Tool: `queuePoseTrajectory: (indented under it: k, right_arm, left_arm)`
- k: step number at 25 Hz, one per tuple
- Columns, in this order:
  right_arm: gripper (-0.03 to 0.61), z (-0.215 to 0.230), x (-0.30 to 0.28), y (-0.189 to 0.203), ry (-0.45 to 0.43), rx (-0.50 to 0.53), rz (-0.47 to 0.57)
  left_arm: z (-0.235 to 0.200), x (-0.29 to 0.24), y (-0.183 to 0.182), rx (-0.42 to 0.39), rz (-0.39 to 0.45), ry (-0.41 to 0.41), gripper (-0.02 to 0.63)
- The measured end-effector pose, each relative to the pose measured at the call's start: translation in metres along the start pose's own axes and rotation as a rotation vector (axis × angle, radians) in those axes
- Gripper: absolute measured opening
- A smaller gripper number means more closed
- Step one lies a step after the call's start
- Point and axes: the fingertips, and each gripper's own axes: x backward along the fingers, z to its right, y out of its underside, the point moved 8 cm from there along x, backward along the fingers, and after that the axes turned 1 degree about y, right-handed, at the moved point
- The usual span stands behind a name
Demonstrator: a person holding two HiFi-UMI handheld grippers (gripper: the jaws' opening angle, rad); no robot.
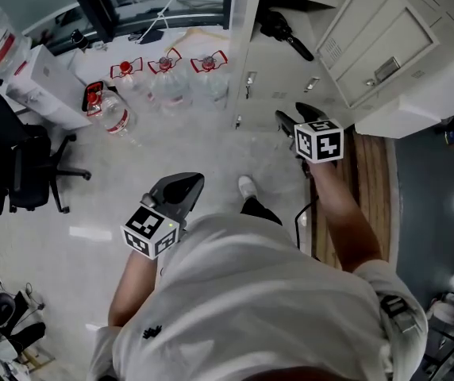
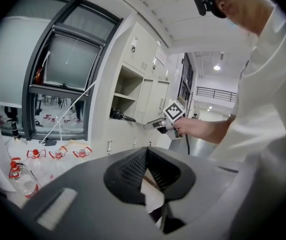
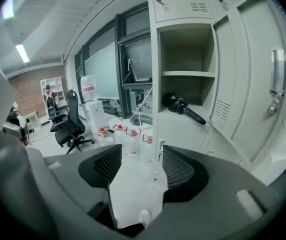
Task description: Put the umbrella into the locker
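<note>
Since the umbrella lies on the low shelf inside the locker, job looks done; maybe just the door is left. R claw spread wide, empty; L claw pinched together, empty.

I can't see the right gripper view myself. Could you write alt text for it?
The jaws of the right gripper stand apart and empty, facing an open locker where a black folded umbrella lies beneath the shelf. The locker door hangs open at right; water bottles and an office chair stand at left.
</note>
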Motion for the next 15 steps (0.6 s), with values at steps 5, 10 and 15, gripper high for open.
queuePoseTrajectory:
  k: [5, 10, 15]
  right_arm:
    - [0.244, -0.028, 0.029, 0.027, -0.017, -0.026, 0.022]
    - [0.221, -0.047, 0.054, 0.056, -0.032, -0.052, 0.031]
    - [0.206, -0.064, 0.073, 0.078, -0.051, -0.061, 0.029]
  left_arm:
    - [0.005, 0.011, 0.010, 0.017, 0.010, 0.006, 0.055]
    - [0.013, 0.014, 0.020, -0.001, -0.002, 0.016, 0.055]
    - [0.021, 0.016, 0.027, -0.002, -0.007, 0.032, 0.055]
